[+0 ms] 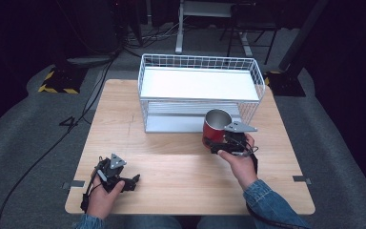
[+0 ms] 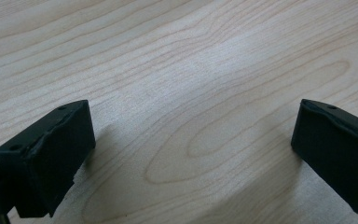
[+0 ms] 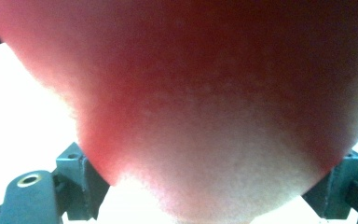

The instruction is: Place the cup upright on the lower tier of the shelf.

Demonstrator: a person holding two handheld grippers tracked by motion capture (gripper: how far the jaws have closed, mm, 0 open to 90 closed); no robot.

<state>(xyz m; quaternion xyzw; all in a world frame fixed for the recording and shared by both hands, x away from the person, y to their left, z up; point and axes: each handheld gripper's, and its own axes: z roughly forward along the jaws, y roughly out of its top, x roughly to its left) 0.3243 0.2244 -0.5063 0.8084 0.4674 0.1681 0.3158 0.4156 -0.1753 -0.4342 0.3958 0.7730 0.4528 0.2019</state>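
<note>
The wooden table (image 1: 171,157) is the biggest thing here, and at its 12 o'clock side stands a white wire basket (image 1: 200,86) with a flat white shelf on top and an open space under it. Just in front of the basket, at about 2 o'clock from the table's middle, is a red cup (image 1: 216,125) with a shiny inside. It stands upright, mouth up, and it looks lifted a little off the wood (hard to be sure). The right gripper (image 1: 225,144) has it: in the right gripper view the jaws sit on both sides of the red wall, squeezed onto it. The basket lies at 12 o'clock from the cup, very near, so the right hand is the one to move it there. The left gripper (image 2: 186,154) rests at 7 o'clock, jaws wide apart, holding nothing.
</note>
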